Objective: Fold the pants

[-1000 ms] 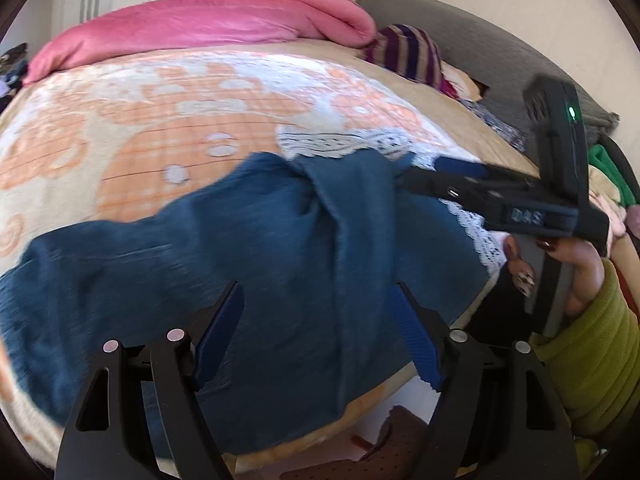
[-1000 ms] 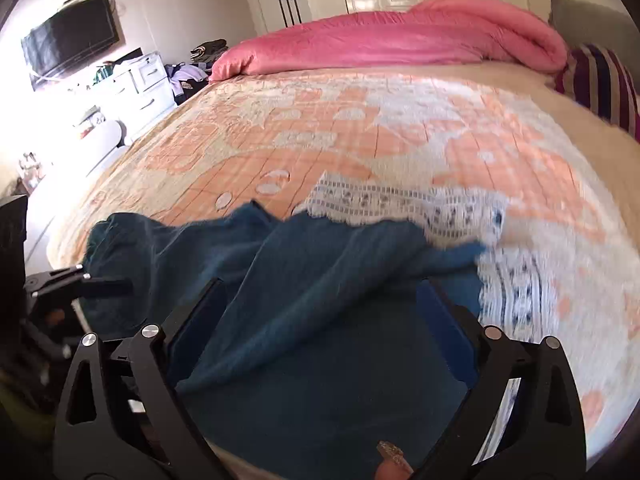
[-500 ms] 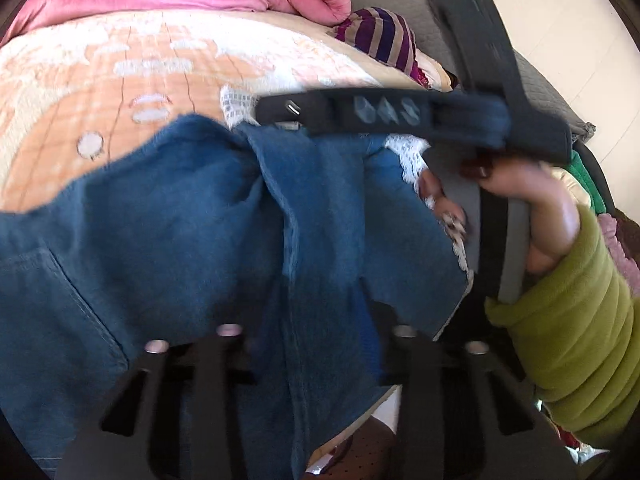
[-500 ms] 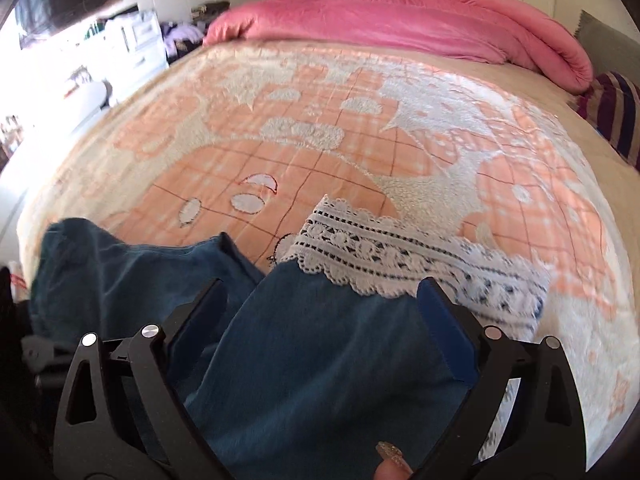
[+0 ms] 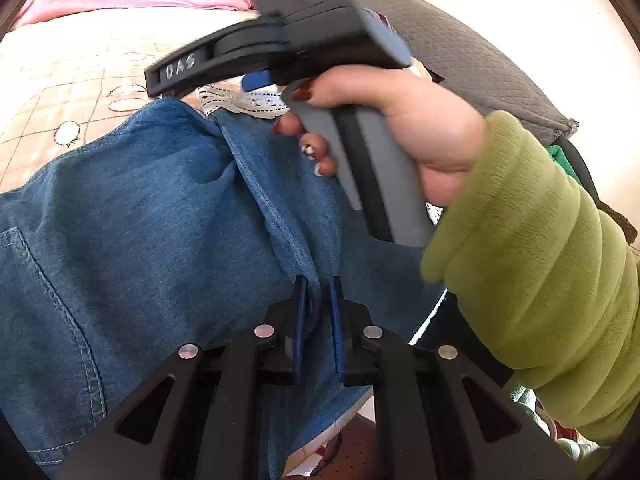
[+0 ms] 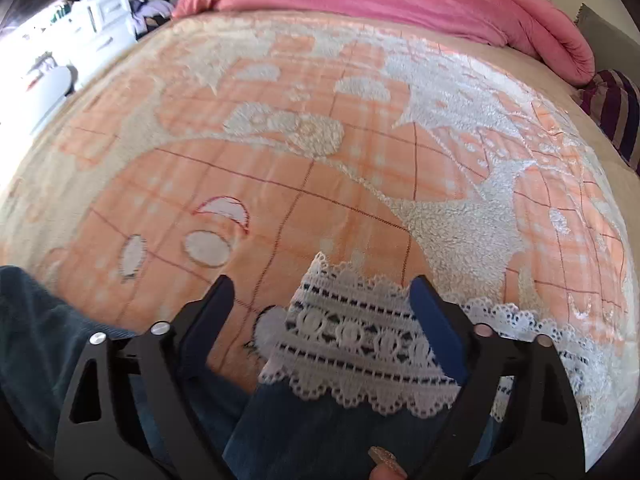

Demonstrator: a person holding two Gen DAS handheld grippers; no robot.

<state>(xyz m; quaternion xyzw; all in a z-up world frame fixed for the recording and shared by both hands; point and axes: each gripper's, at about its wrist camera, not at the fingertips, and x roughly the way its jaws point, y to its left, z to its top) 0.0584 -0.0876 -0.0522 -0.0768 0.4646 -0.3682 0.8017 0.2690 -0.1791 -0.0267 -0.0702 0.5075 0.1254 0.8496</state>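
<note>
Pants (image 5: 160, 216) | left hand-held gripper (image 5: 318, 284) pinches fold | right hand-held gripper (image 6: 320, 296) closing, angled down

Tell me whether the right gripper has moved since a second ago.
Yes. The right gripper has slid along the pants toward the lace hem, farther onto the bed's orange blanket; its jaws are closing.

1. My left gripper (image 5: 318, 294) is matte black, with triangular cut-outs in its arms and four round silver screws.
2. Its fingers (image 5: 298, 320) carry thin blue pads.
3. My right gripper (image 6: 320, 308) is built the same way, black with broad blue pads and silver screws.
4. From the left camera, its body shows a grey handle with a black stripe and white "DAS" lettering.
5. My right hand (image 5: 404, 120) has dark red nails, some patterned, and a fuzzy olive-green sleeve (image 5: 532, 264).
</note>
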